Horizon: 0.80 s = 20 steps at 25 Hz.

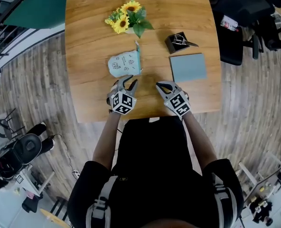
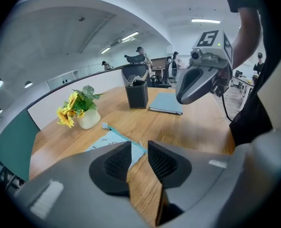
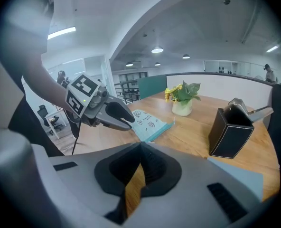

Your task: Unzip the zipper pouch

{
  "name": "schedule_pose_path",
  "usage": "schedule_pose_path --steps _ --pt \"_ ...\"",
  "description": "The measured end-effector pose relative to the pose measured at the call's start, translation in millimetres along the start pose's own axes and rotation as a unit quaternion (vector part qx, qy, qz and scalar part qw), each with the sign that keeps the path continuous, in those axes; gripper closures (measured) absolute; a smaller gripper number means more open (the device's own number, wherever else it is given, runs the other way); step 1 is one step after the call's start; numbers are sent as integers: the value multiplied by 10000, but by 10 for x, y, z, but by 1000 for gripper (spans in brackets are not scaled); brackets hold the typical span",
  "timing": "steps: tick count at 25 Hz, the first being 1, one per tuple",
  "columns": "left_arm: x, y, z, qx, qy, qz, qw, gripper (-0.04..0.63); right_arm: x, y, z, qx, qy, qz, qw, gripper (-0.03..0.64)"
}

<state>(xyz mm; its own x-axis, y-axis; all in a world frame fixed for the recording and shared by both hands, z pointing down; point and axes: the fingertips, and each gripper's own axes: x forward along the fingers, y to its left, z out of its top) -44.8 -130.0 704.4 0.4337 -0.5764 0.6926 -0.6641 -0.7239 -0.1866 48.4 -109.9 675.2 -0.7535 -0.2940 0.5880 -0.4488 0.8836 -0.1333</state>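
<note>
The light blue zipper pouch with small drawings lies flat on the wooden table, its zipper edge on the right. My left gripper sits just short of the pouch's near edge, jaws open with only bare tabletop between them. In the left gripper view the pouch lies just past the left gripper. My right gripper rests to the right of the pouch, apart from it, shut on nothing. In the right gripper view, the pouch lies ahead to the left of my right gripper.
A vase of sunflowers stands behind the pouch. A black pen holder and a grey-blue notebook sit at the right. The table's near edge runs just under both grippers. Office chairs stand beyond the table's right side.
</note>
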Motion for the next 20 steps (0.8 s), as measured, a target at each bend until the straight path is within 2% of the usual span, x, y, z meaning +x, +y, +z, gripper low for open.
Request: schedule_pose_path --steps 6,13,20 --pt "193 3 -131 117 220 -25 9997 457 40 -86 -37 25 71 38 10000 612" --pt "367 -7 -185 258 342 -158 9990 449 71 -52 -121 103 172 156 9997 612" --pt "538 21 -265 710 655 -184 9952 442 126 91 -197 176 271 370 9988 612"
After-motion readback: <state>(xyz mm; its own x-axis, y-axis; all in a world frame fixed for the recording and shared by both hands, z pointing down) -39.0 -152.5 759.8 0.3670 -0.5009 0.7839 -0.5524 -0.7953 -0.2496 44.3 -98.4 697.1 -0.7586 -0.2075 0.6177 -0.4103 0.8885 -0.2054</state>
